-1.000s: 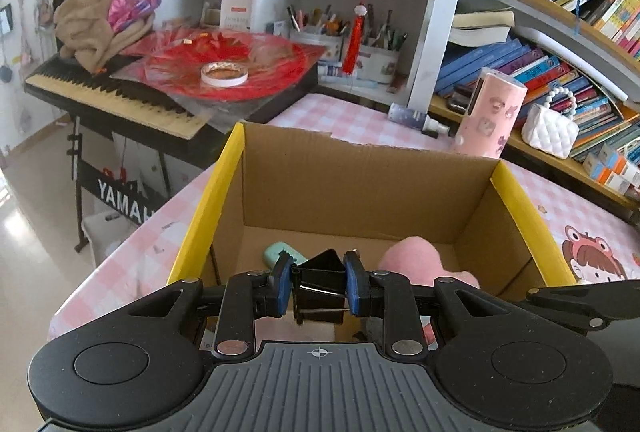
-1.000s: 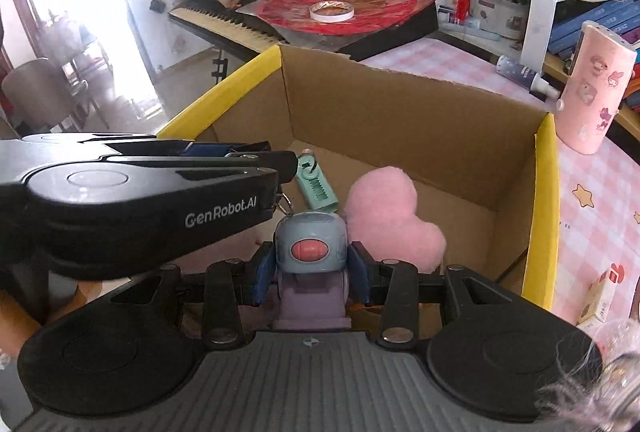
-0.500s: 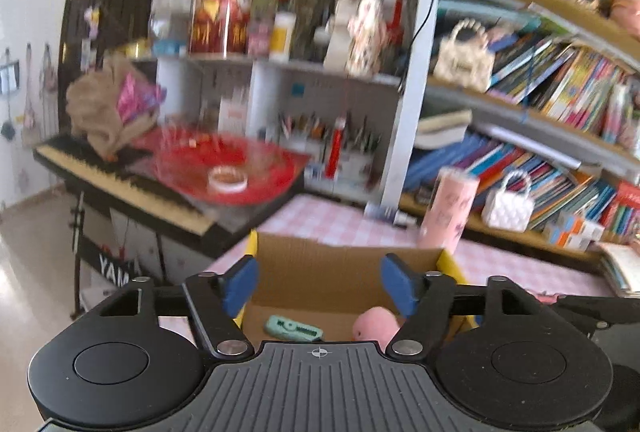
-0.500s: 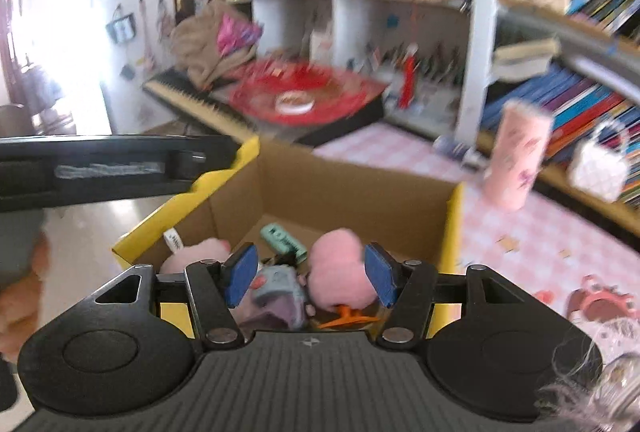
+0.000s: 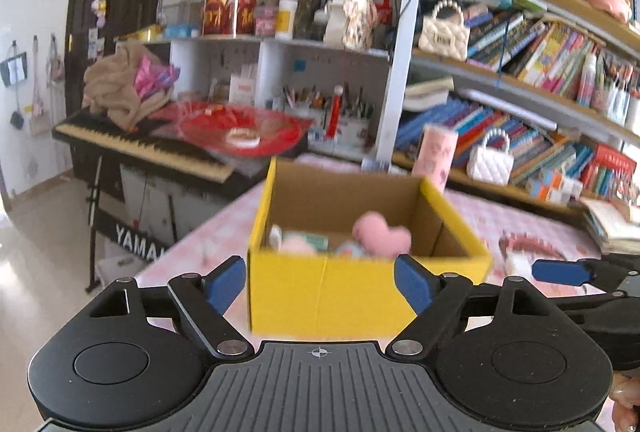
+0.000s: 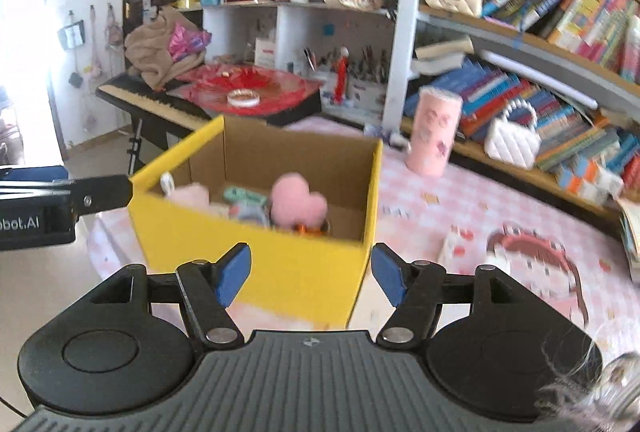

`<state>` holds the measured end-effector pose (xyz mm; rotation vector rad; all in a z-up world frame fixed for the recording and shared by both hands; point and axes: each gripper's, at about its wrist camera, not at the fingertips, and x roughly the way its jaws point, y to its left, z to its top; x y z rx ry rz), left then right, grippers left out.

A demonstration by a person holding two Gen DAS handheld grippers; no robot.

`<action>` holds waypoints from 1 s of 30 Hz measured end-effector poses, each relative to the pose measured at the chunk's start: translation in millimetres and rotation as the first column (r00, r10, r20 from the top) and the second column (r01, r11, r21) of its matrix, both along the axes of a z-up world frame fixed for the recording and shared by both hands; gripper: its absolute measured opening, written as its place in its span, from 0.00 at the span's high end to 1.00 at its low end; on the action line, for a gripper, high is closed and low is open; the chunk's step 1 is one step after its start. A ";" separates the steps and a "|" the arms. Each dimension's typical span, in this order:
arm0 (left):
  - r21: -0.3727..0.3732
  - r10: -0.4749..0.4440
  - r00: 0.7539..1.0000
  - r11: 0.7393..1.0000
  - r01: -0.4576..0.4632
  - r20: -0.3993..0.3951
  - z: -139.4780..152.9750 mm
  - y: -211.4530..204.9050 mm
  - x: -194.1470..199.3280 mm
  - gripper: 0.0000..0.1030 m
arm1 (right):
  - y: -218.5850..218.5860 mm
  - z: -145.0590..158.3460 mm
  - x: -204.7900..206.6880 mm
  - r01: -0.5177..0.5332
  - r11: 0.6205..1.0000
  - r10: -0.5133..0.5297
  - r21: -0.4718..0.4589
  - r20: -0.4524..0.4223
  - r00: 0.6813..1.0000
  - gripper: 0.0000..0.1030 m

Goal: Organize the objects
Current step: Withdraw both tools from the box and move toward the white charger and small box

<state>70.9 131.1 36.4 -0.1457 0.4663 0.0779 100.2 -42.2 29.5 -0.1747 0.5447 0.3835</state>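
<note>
A yellow cardboard box (image 5: 320, 292) (image 6: 256, 264) stands on the pink checked table. Inside it lie a pink plush heart (image 5: 382, 234) (image 6: 298, 203), a mint-green object (image 6: 244, 196) (image 5: 316, 240), a small grey-blue figure (image 6: 252, 212) and a pale pink soft item (image 6: 188, 193). My left gripper (image 5: 320, 284) hangs in front of the box, its jaws opening, nothing between them. My right gripper (image 6: 312, 276) is also in front of the box, jaws opening and empty. The right gripper's blue finger (image 5: 560, 271) shows at the left view's right edge.
A pink tumbler (image 6: 436, 129) and a white quilted handbag (image 6: 514, 139) stand behind the box by the bookshelves. A keyboard piano (image 5: 140, 147) with a red sheet and tape roll (image 5: 242, 137) is at left. A small carton (image 6: 454, 250) lies on the table right of the box.
Both grippers let go of their items in the box, the left a black clip and the right a grey-blue figure, opened, and drew back and up out of the box.
</note>
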 end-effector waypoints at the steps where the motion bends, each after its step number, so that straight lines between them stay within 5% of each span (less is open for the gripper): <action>1: -0.001 0.000 1.000 1.000 0.000 -0.013 -3.7 -0.4 -4.7 0.19 | -0.4 -4.0 -5.3 0.007 1.000 -0.007 -0.005 -0.008 1.000 0.36; 14: -0.012 -0.053 0.990 0.999 0.052 -0.127 -35.6 -5.1 -47.1 0.16 | -8.9 -38.1 -67.0 0.129 0.991 -0.131 -0.031 -0.082 0.988 0.30; 30: -0.044 -0.192 0.965 0.981 0.187 -0.176 -49.5 -35.2 -55.8 0.15 | -42.5 -47.4 -100.9 0.294 0.954 -0.298 -0.048 -0.098 0.950 0.23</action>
